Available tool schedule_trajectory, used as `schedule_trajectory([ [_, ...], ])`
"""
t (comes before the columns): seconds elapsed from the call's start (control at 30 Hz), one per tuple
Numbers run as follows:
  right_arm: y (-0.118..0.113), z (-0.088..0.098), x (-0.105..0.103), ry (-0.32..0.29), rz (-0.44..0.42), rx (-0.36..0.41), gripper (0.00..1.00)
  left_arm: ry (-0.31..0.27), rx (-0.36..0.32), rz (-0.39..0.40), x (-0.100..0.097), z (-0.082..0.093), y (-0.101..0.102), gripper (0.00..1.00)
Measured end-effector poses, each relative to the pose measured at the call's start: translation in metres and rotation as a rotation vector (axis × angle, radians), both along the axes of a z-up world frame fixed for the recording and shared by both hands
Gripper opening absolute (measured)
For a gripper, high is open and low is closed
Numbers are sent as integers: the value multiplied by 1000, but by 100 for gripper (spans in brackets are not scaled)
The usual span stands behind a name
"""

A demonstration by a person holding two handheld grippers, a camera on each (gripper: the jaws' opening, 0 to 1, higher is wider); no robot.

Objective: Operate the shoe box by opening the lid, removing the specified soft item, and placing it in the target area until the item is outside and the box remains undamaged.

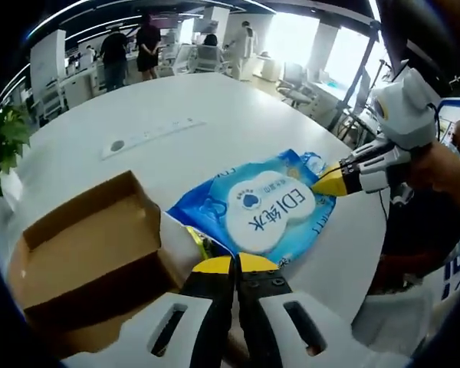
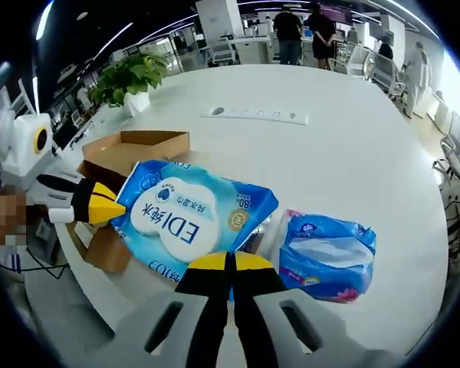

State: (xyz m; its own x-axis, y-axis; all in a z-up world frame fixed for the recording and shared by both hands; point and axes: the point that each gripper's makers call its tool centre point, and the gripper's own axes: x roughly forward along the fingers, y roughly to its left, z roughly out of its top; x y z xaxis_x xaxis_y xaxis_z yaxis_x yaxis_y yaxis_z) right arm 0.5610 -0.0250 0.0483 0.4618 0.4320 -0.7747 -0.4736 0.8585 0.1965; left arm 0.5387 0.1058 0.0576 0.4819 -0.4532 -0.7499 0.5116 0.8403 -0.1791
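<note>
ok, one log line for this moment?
box: open, on table | wipes pack: outside box, held at opposite edges | left claw: shut on wipes pack | right claw: shut on wipes pack | tissue pack: on table

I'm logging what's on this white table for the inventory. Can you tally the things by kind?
Cardboard box: 1
Blue wet wipes pack, held between the left gripper and the right gripper: 1
Blue tissue pack: 1
White power strip: 1
Potted plant: 1
Total: 5
</note>
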Motion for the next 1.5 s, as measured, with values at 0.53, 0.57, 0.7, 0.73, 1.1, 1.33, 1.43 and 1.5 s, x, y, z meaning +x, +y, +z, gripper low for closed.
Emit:
schedule_trajectory([
  [0.53,-2,-40,13,60,16,-11,0,32,104,-74,13,-34,-3,0],
  [0.57,-2,-41,13,61,16,-11,0,28,117,-85,13,-36,-3,0],
  [0.7,-1,-49,14,71,14,-10,0,14,163,-121,13,-41,-3,0],
  [0.73,-1,-51,14,72,16,-11,0,13,172,-129,14,-44,-3,0],
  [1.1,-2,-58,21,59,14,-10,0,-17,238,-189,20,-52,-5,0],
  [1.33,-3,-60,21,57,17,-12,0,-19,268,-214,17,-54,-5,0],
  [1.43,-3,-60,20,58,16,-13,0,-30,271,-215,17,-54,-4,0],
  [1.5,-4,-61,21,54,15,-18,0,-25,257,-204,16,-53,-4,1],
])
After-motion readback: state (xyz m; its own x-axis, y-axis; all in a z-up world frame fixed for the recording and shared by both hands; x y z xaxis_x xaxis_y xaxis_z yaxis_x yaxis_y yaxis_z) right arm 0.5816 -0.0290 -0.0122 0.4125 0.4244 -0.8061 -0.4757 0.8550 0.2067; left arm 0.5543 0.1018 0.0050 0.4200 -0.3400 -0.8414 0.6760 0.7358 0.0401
